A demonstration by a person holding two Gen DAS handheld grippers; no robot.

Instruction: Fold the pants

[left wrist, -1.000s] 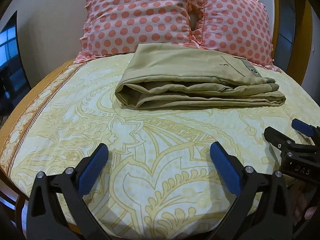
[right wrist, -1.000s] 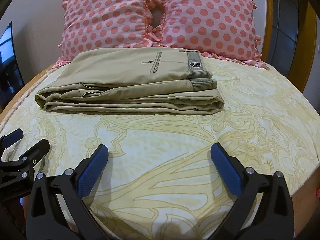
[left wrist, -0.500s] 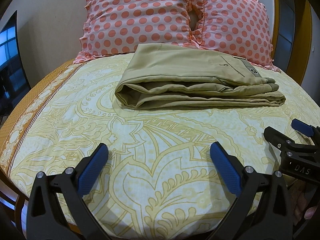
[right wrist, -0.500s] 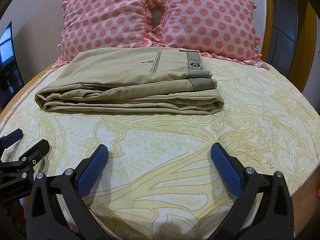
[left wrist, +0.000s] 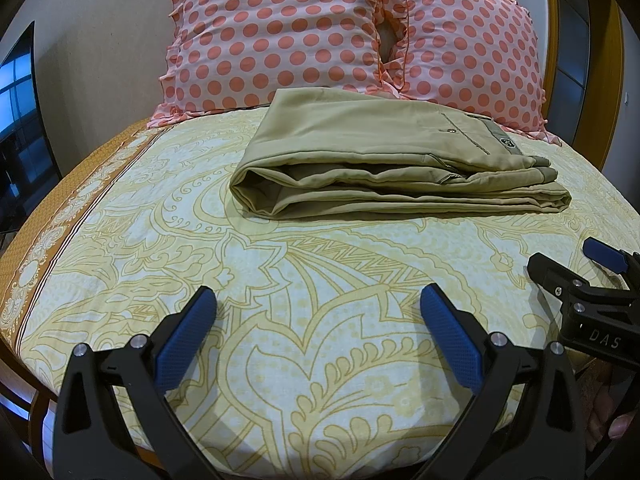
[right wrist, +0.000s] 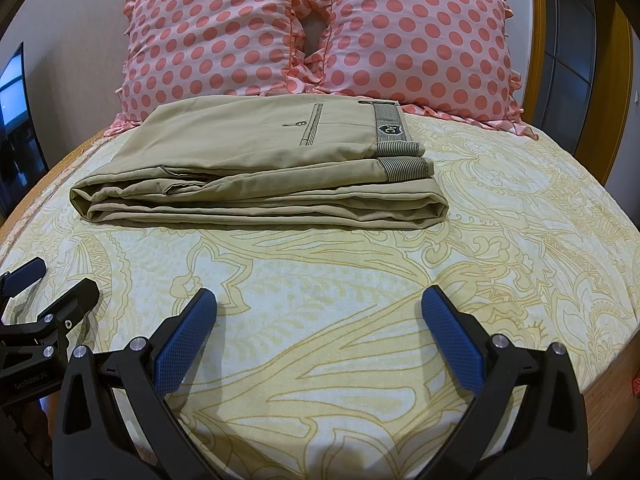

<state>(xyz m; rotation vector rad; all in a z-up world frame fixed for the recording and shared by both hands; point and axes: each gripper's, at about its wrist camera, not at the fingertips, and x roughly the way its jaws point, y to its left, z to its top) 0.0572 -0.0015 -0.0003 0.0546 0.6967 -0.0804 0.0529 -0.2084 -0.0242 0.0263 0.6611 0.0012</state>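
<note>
The khaki pants lie folded in a flat stack on the bed, waistband with striped lining to the right; they also show in the right wrist view. My left gripper is open and empty, held above the sheet well in front of the pants. My right gripper is open and empty too, equally far in front. Each gripper shows at the edge of the other's view: the right one and the left one.
Two pink polka-dot pillows stand against the headboard behind the pants. The yellow patterned sheet covers the bed. A wooden bed edge runs along the right. A dark screen stands at the left.
Nothing has visibly changed apart from a slight shift of both views; both grippers stay open and the pants lie still.
</note>
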